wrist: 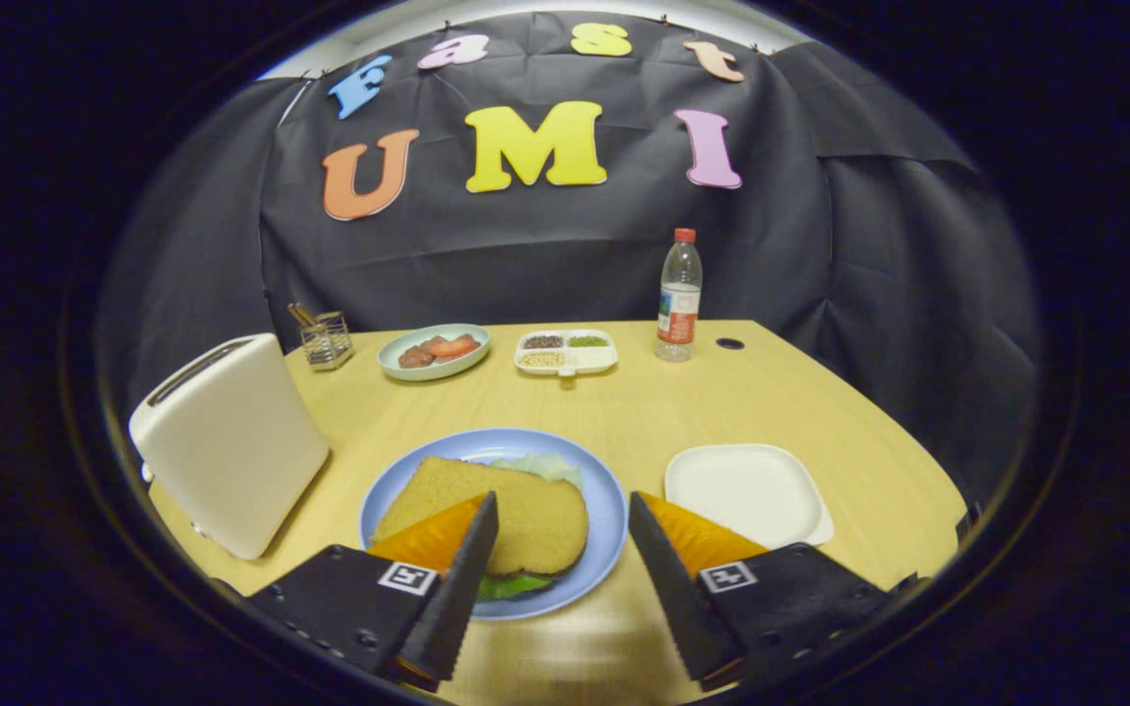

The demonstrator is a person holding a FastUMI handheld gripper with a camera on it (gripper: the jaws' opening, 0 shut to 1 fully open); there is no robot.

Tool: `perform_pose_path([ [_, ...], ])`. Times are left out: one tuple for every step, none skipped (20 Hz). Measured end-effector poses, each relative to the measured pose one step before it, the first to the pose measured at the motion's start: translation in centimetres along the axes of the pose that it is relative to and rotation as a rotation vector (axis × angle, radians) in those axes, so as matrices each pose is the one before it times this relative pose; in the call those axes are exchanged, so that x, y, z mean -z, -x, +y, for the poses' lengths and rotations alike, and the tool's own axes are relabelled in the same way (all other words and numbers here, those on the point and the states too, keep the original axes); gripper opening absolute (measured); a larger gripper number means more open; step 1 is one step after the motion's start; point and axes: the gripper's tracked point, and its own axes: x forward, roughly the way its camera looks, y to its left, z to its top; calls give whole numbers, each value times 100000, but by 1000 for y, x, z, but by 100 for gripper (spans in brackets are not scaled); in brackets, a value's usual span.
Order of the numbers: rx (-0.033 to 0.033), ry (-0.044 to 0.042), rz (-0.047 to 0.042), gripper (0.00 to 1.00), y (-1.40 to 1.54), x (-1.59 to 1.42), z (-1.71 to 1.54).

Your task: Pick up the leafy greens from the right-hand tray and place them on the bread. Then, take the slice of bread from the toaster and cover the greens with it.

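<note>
Bread (506,515) covers greens (516,585) on table (643,402); tool (563,549) open.

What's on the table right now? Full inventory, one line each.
table: 1, light wood, under everything
blue plate: 1, just ahead of fingers
bread slice: 1, tan, on blue plate, over greens
greens: green, poking out under bread
white tray: 1, right of blue plate
toaster: 1, white, left
green plate: 1, back, holds food
divided dish: 1, white, back
bottle: 1, clear, red cap
wire holder: 1, back left
gripper: 1, open, holding nothing
</note>
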Motion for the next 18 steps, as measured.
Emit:
perform_pose_path([
  [-1393, -409, -3198, 89, 1075, -856, 198],
  [-814, -534, -2687, 93, 1160, -724, 162],
  [-223, -543, -2178, 93, 1179, -660, 20],
  [-281, -511, -2193, 94, 1215, -787, 40],
  [-909, -137, -2746, 95, 1290, -805, 341],
  [-177, 91, -2397, 96, 1386, -781, 231],
  [216, 362, -2642, 96, 1377, -815, 115],
  [285, 646, -2296, 96, 1375, -670, 182],
  [642, 932, -2654, 96, 1458, -885, 84],
  [-328, 646, -2532, 96, 1566, -969, 396],
  [-582, 435, -2409, 96, 1418, -1033, 507],
  [-136, 762, -1464, 96, 1318, -911, 438],
  [1148, 1079, -1356, 96, 1253, -944, 198],
  [316, 1518, -1505, 96, 1282, -1015, 318],
  [-220, 1657, -1897, 96, 1146, -1034, 638],
  [-1392, 2225, -2116, 96, 958, -1035, 980],
  [-1601, 2098, -1385, 96, 734, -789, 976],
  [-4, 1703, -392, 96, 668, -487, 520],
])
